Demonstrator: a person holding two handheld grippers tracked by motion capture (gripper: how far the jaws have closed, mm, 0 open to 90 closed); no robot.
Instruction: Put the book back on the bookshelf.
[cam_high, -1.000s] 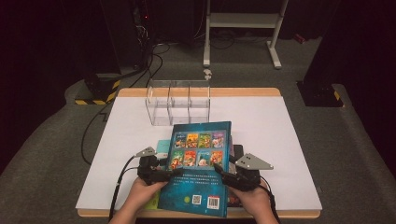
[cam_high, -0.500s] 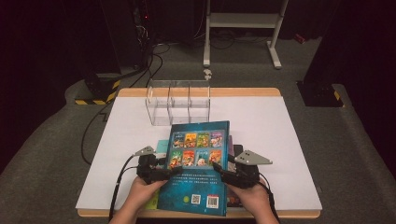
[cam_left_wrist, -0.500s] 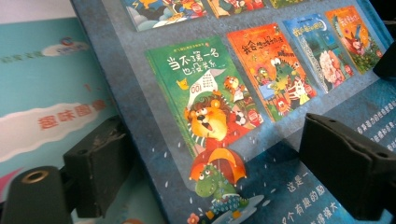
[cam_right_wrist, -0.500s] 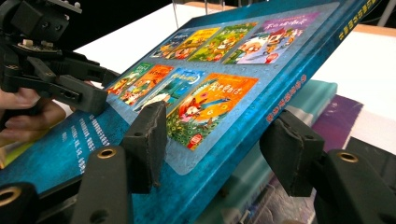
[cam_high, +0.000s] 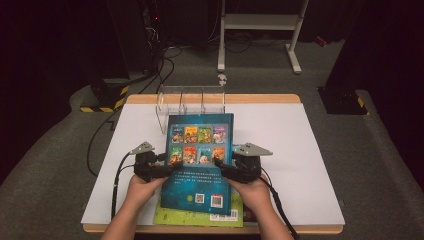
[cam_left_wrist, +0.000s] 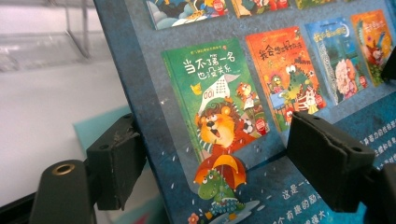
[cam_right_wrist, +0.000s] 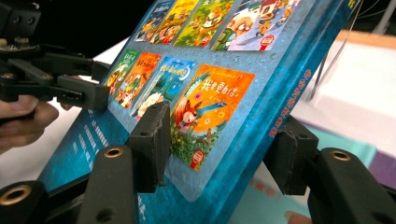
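High view: white table (cam_high: 300, 150), then blue picture book (cam_high: 200, 165) raised over other books (cam_high: 200, 217) at near edge, pinched by left gripper (cam_high: 167, 169) and right gripper (cam_high: 222, 167), jaws just closing. Lifting step; next, tilting upright toward clear rack (cam_high: 190, 102).

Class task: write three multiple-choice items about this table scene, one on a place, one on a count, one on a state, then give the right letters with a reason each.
1. Where is the clear plastic divider rack?
A. at the table's far edge, beyond the book
B. on the floor
C. in the person's lap

2. How many small cover pictures are on the blue hardcover picture book?
A. three
B. eight
C. twelve

3. How is the book held?
A. lying flat, untouched
B. by one gripper
C. by the left gripper and right gripper at opposite edges

Key: 1 A, the rack stands behind the book; 2 B, two rows of four; 3 C, each gripper's jaws straddle an edge.
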